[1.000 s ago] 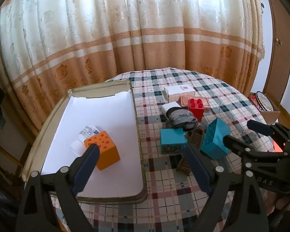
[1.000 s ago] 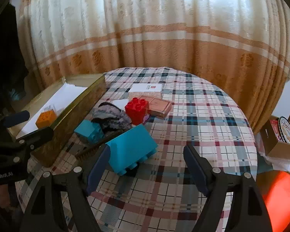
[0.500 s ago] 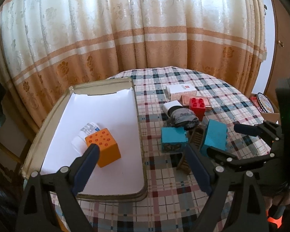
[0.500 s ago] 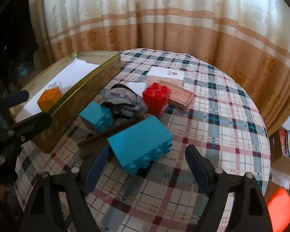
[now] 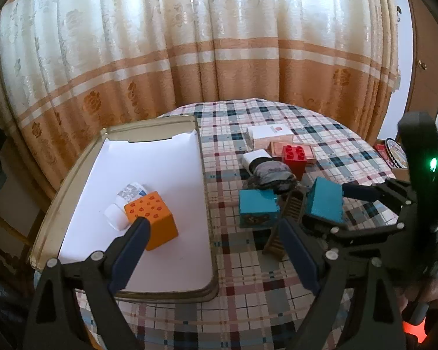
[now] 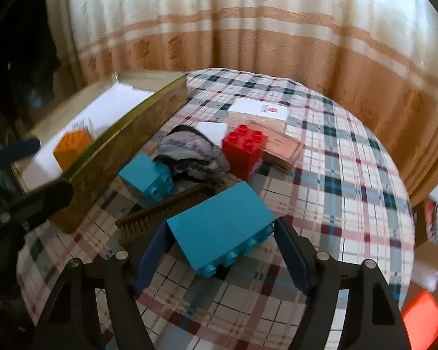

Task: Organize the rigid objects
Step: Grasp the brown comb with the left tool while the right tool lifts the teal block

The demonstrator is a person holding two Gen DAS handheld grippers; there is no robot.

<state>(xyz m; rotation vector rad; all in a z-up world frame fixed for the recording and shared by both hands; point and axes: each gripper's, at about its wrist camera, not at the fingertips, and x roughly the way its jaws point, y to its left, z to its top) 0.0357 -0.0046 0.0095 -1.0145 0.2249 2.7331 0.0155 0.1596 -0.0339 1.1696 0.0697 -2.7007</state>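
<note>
Smooth plastic teal brick; woven checked tablecloth.

Low in the frame, the right gripper is closing its fingers around a large teal block on the checked worktop; whether they touch it is unclear.

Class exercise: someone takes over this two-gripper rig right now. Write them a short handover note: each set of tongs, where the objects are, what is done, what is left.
Right tongs: closing around the large teal block on the table; contact unclear.
Left tongs: open, empty, above the tray's near end.
Done: orange cube and white bottle in the tray.
Left on the checked cloth: large teal block, small teal block, red block, brush, white box, pink box, grey cloth bundle.
</note>
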